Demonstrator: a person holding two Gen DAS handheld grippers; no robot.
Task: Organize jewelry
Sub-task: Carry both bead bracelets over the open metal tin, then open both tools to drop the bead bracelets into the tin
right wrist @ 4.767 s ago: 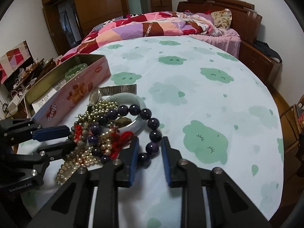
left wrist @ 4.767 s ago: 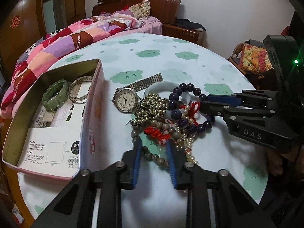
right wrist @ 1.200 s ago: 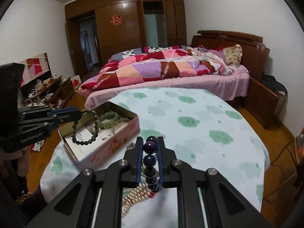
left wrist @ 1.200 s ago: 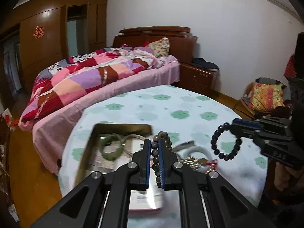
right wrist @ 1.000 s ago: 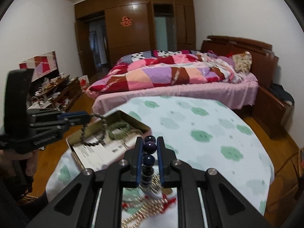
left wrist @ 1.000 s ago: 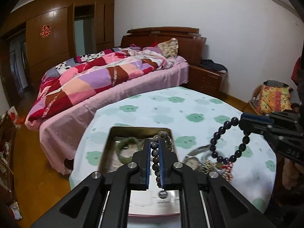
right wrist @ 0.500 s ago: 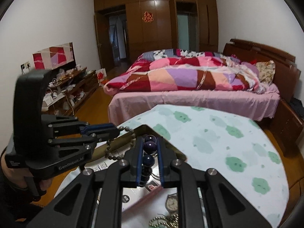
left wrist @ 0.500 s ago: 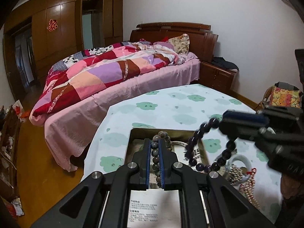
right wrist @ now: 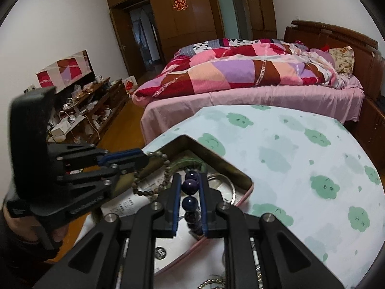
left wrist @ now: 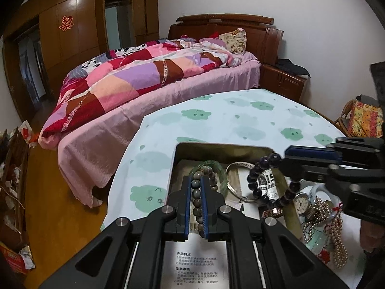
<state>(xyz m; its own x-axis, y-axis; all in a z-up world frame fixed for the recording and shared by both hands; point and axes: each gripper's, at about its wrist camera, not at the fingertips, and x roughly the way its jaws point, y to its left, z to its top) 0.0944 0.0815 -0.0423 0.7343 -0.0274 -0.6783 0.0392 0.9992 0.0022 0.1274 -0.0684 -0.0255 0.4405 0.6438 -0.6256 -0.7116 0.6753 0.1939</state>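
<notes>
My left gripper (left wrist: 195, 185) is shut on a grey-brown bead bracelet (left wrist: 196, 192) and holds it above the open tin box (left wrist: 222, 146). It also shows in the right wrist view (right wrist: 154, 180), hanging from the left gripper (right wrist: 142, 160). My right gripper (right wrist: 189, 187) is shut on a dark purple bead bracelet (right wrist: 189, 186), also above the box (right wrist: 240, 174). In the left wrist view this bracelet (left wrist: 264, 183) hangs from the right gripper (left wrist: 286, 161). A green bangle (left wrist: 222, 168) and a silver bangle (left wrist: 234, 185) lie in the box.
The box stands on a round table with a cloud-print cloth (left wrist: 240, 118). Right of the box lie a wristwatch (left wrist: 303, 202), pearl strands (left wrist: 336, 240) and a pale bangle (left wrist: 317, 190). A bed (left wrist: 149, 77) stands behind the table.
Both grippers lifted their bracelets off the pile and carried them left over the tin box. In the last half second both came lower and closer to the box.
</notes>
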